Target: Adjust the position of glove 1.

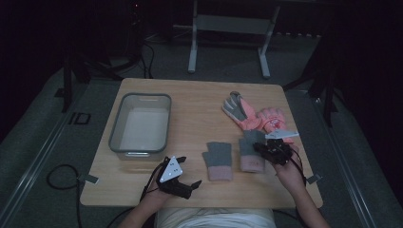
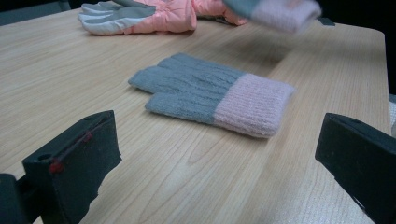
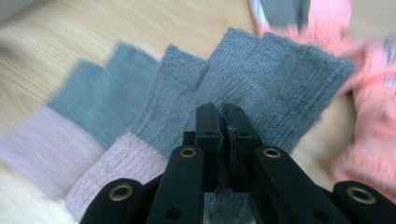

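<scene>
Two grey knit gloves with pink cuffs are in play. One knit glove (image 1: 218,160) (image 2: 210,95) lies flat on the wooden table (image 1: 190,109). My right gripper (image 1: 262,147) (image 3: 227,112) is shut on the grey fabric of the second knit glove (image 1: 250,153) (image 3: 271,70), just beyond its cuff. In the left gripper view the held glove (image 2: 275,11) hangs blurred just above the table, over its own shadow. My left gripper (image 1: 189,171) (image 2: 219,135) stands open near the table's front edge, pointing at the flat glove with nothing between its jaws.
A pair of pink padded gloves with grey palms (image 1: 252,116) (image 2: 154,14) (image 3: 373,140) lies behind the knit ones at the right. A grey plastic bin (image 1: 114,137) stands on the table's left half. Bare wood lies between the bin and the gloves.
</scene>
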A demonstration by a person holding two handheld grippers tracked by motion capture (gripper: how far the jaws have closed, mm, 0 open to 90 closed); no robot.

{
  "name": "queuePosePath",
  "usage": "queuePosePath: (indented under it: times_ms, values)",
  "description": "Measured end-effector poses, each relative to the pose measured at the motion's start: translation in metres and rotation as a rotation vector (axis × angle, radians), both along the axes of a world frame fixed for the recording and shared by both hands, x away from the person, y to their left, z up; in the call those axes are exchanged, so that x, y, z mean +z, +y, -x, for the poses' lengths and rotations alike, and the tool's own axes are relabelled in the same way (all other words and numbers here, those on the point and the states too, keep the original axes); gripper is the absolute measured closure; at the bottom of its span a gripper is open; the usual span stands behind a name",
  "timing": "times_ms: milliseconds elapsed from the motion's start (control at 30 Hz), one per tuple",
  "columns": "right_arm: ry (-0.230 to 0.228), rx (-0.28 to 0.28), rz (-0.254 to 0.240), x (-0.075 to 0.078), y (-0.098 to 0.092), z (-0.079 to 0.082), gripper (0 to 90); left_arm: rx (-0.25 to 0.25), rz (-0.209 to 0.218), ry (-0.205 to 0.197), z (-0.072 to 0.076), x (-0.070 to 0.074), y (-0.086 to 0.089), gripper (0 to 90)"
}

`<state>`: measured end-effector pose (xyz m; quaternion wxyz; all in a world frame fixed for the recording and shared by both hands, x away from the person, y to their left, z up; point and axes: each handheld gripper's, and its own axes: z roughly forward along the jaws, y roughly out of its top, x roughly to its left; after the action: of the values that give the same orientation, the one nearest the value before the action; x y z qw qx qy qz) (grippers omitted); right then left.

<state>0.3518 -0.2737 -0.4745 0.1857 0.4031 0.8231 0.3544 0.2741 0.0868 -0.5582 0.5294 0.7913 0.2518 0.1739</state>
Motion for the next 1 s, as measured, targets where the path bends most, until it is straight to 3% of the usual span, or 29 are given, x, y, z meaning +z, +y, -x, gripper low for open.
queuePosePath:
  times_ms: [100,233,333,633,1000]
  values:
    - [-0.024,0.041,-0.047,0.016,0.012,0.004,85.9,-0.002,-0.001,-0.001,0.0,0.0,0.0,0.0]
    - [-0.045,0.094,-0.055,0.031,0.033,0.007,85.9,-0.003,0.0,-0.002,0.0,0.0,0.001,0.0]
    - [-0.04,0.122,-0.059,0.034,0.05,0.007,85.8,-0.003,0.002,-0.001,0.0,0.0,0.001,0.0]
    - [0.016,0.191,-0.063,0.012,0.088,0.003,85.8,-0.01,-0.018,-0.013,0.001,0.0,0.0,0.0]
    - [0.098,0.197,-0.052,-0.021,0.094,-0.001,85.7,-0.024,-0.001,-0.016,0.002,0.0,-0.001,0.0]
